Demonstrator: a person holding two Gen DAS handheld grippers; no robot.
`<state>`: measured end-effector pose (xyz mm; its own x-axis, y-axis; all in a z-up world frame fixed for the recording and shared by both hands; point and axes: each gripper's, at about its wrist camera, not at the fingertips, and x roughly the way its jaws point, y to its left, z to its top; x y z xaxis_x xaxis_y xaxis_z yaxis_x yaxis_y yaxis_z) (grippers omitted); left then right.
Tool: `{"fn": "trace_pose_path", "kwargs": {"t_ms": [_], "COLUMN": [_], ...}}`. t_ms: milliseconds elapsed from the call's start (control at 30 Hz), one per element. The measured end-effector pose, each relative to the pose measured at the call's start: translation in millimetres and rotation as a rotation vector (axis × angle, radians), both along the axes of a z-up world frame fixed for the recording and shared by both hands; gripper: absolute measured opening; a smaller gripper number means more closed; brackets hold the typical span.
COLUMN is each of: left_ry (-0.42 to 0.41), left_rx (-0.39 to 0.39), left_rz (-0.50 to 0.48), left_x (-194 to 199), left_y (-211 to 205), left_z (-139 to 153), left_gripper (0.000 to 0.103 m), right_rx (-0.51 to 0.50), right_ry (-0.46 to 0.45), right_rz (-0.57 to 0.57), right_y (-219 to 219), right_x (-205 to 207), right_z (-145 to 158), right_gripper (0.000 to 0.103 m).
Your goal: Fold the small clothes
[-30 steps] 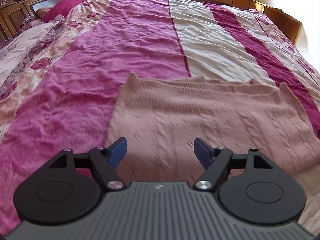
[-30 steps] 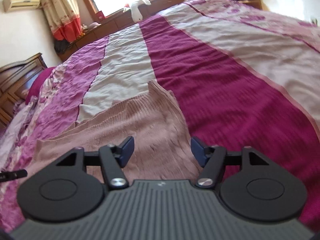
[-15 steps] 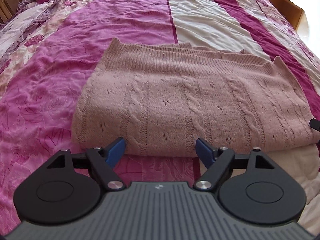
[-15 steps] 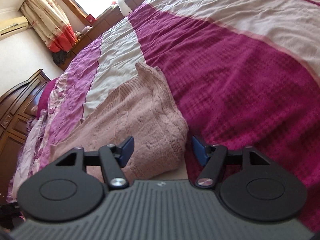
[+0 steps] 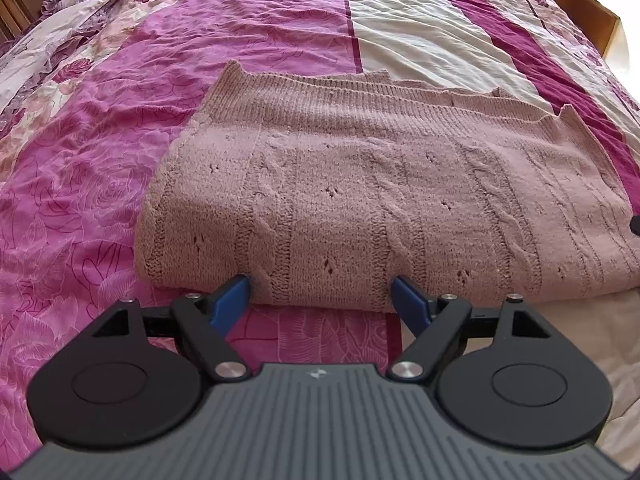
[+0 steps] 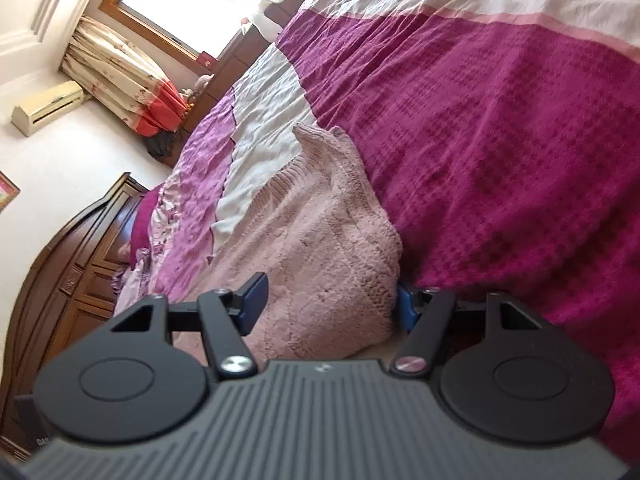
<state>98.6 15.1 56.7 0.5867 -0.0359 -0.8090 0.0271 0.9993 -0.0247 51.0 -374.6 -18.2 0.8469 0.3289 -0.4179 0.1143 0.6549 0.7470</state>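
A wide bed cover striped in magenta, pink and cream (image 5: 248, 40) fills both views. On it, near its front edge, lies a dusty-pink cable-knit sweater folded into a thick rectangle (image 5: 360, 184). The left gripper (image 5: 322, 300) stands spread at the sweater's near fold. The right gripper (image 6: 332, 304), rolled sideways, straddles the sweater's right corner, jaws apart, not pinching.
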Motion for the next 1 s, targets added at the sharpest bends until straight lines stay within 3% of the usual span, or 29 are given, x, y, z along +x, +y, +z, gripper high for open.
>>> {"fn": "trace_pose_path", "kwargs": {"t_ms": [100,200,233,400,1000], "left_ry": [0.004,0.010,0.012,0.018,0.018], "left_rx": [0.001,-0.001,-0.001,-0.001,0.010], "left_rz": [0.003,0.006,0.007,0.014,0.029], "left_x": [-0.2,0.0,0.3,-0.2,-5.9], "left_y": [-0.8,0.2,0.5,1.2,5.6], "left_z": [0.0,-0.3,-0.5,-0.7,2.1], "left_gripper": [0.084,0.084,0.084,0.084,0.084], "right_rx": [0.026,0.049,0.054,0.001,0.058], "right_ry": [-0.003,-0.013,-0.012,0.016,0.003], "right_rz": [0.012,0.014,0.015,0.010,-0.004], "right_y": [-1.0,-2.5,-2.0,3.3,-1.4], "right_x": [7.0,12.4,14.0,17.7,14.9], "right_z": [0.7,1.5,0.6,-7.4,-15.4], "right_gripper": [0.065,0.038,0.036,0.032,0.031]}}
